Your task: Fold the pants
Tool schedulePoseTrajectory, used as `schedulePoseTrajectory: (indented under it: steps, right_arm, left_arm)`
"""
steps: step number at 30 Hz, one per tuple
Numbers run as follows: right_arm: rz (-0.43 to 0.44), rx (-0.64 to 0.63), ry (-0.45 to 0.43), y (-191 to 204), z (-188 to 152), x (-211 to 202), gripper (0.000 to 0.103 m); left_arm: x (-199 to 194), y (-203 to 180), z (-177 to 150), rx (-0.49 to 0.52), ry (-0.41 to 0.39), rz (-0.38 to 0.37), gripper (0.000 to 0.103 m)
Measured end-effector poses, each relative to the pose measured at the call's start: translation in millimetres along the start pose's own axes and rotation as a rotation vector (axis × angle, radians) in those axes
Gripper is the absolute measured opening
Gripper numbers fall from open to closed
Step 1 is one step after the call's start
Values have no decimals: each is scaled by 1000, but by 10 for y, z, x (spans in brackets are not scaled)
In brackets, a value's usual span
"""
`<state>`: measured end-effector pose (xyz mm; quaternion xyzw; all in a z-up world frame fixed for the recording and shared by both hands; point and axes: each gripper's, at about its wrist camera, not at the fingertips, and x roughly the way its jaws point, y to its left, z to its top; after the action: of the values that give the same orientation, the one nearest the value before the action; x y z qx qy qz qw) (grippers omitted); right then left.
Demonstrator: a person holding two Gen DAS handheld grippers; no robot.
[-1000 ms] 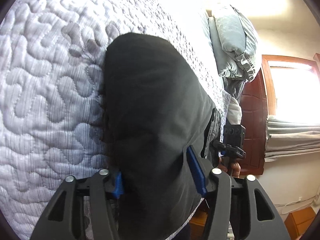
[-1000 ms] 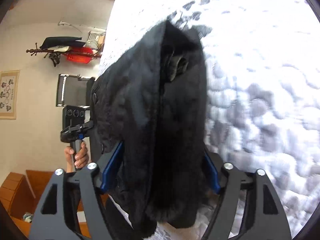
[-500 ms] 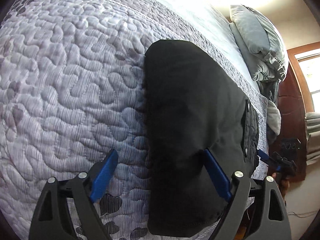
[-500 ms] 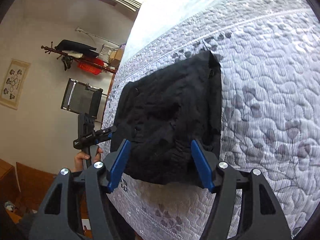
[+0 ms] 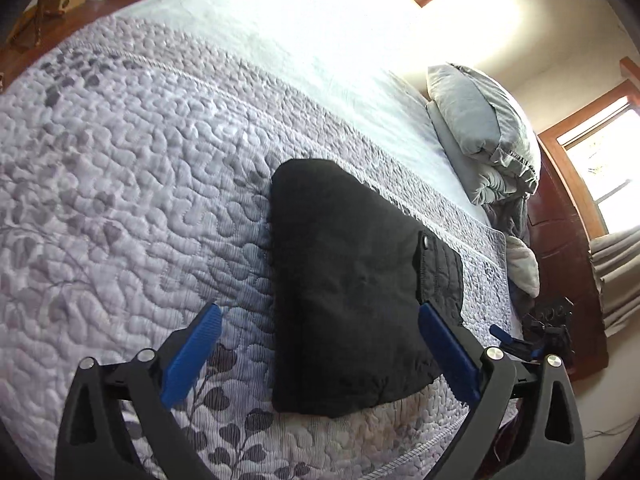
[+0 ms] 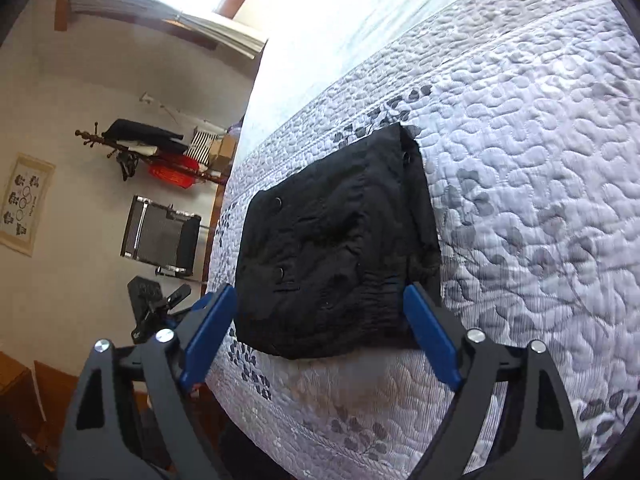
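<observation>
The black pants (image 5: 352,300) lie folded into a compact rectangle on the quilted bed near its front edge; they also show in the right wrist view (image 6: 332,256). My left gripper (image 5: 320,320) is open and empty, held back from the bundle's near end. My right gripper (image 6: 320,300) is open and empty, held back from the bundle's other side. Each gripper shows in the other's view: the right one (image 5: 548,328) beyond the bed edge, the left one (image 6: 160,304) off the bed's left side.
The grey-lilac quilt (image 5: 132,184) covers the bed. Grey pillows (image 5: 484,136) are stacked at the head by a wooden headboard (image 5: 568,264). A folding chair (image 6: 160,236) and a coat rack (image 6: 144,144) stand by the wall. A wooden nightstand (image 5: 60,4) is at the far corner.
Both grippers opened, let go of the pants and pulled back. The folded bundle now lies flat on the quilt, farther from both cameras.
</observation>
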<state>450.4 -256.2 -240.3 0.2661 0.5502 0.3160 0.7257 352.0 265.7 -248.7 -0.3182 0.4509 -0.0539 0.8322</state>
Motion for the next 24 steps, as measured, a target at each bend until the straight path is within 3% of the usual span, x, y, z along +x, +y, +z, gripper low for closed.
schedulePoseTrajectory:
  steps: [6,10,15,21,24]
  right_arm:
    - [-111,-9,-189,339,-493,-687,93]
    - [-136,4,-289,540,-828,-1140,94]
    - [-241,-146,-405,1157,-1384,-1669,97]
    - [-291,-309,-502,1903,-2134,-2087,100]
    - [-313,-389,-535,2210,-2456,-2188,100]
  left_arm:
    - [-866,-433,-349,112,-181,123,99]
    - [-1455,-753,-647,161,-284,223,99]
    - [-2087,-1246,-1059,245,-380,371,99]
    - [-2576,-1788,-1587,340,-390,368,99]
    - [-2770,-1980,-1826,371,-387,332,99]
